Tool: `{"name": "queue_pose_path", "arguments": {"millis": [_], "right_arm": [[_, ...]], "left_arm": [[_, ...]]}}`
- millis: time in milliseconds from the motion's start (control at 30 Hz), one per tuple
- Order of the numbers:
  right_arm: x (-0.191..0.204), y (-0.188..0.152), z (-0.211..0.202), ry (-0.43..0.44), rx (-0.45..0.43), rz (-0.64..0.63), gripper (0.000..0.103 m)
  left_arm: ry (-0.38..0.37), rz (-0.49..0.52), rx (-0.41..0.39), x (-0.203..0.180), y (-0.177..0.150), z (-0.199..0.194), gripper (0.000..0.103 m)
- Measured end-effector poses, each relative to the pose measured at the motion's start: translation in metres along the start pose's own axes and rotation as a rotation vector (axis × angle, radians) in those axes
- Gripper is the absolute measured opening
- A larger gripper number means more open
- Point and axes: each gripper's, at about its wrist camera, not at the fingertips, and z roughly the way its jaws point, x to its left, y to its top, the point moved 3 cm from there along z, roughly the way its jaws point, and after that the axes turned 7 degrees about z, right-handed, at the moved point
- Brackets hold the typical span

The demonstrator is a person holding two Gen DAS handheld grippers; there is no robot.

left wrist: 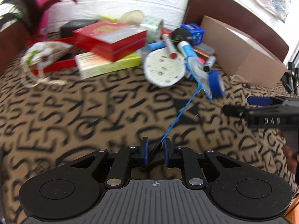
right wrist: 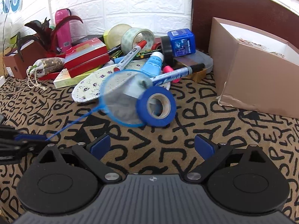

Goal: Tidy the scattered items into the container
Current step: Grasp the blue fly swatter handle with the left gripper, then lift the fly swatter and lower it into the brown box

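My left gripper (left wrist: 156,147) is shut on the thin handle of a small blue hand net (right wrist: 119,100); the handle runs up and right to the net's hoop (left wrist: 202,78). A blue tape roll (right wrist: 157,106) leans against the hoop and also shows in the left wrist view (left wrist: 216,83). My right gripper (right wrist: 152,145) is open and empty, just in front of the blue tape roll. The brown cardboard box (right wrist: 257,78) stands open at the right, and also shows in the left wrist view (left wrist: 243,52).
A pile of scattered items lies behind the net: markers (right wrist: 130,55), a floral insole (right wrist: 89,85), a clear tape roll (right wrist: 137,37), a blue cube (right wrist: 181,42), red boxes (right wrist: 86,59). A pink flask (right wrist: 62,28) and a plant stand at the back left. A brown headboard (right wrist: 233,5) rises behind the box.
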Motion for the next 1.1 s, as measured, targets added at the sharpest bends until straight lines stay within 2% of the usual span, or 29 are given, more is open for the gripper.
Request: {"name": "queue_pose_path", "arguments": {"millis": [100,267,333,533,667,767,933,967,1000,1100], "right_arm": [[0.005,0.0,0.002,0.017,0.007,-0.005,0.095],[0.016,-0.001,0.008,0.076,0.045,-0.022,0.071],[0.022,-0.001,0.011,0.089,0.052,-0.045,0.067],[0.034,0.0,0.022,0.146,0.08,-0.052,0.068],[0.046,0.002,0.026,0.202,0.087,-0.061,0.069],[0.054,0.006,0.03,0.211,0.082,-0.077,0.069],[0.06,0.019,0.028,0.212,0.058,-0.1,0.069],[0.063,0.022,0.027,0.208,0.051,-0.113,0.069],[0.065,0.025,0.027,0.208,0.044,-0.121,0.069],[0.067,0.036,0.025,0.235,0.03,-0.098,0.069]], "left_arm": [[0.016,-0.017,0.006,0.009,-0.004,-0.006,0.014],[0.022,-0.018,0.002,0.011,-0.004,-0.006,0.014],[0.022,-0.02,0.005,0.011,-0.005,-0.007,0.014],[0.039,-0.073,0.015,0.038,-0.013,-0.019,0.013],[-0.018,-0.172,0.007,0.064,-0.017,-0.023,0.013],[-0.044,-0.198,0.0,0.072,-0.018,-0.023,0.012],[-0.029,-0.146,-0.002,0.066,-0.018,-0.021,0.013],[-0.029,-0.127,-0.001,0.064,-0.017,-0.02,0.016],[-0.029,-0.101,0.001,0.061,-0.016,-0.02,0.019],[-0.015,0.008,0.012,0.051,-0.017,-0.022,0.017]]}}
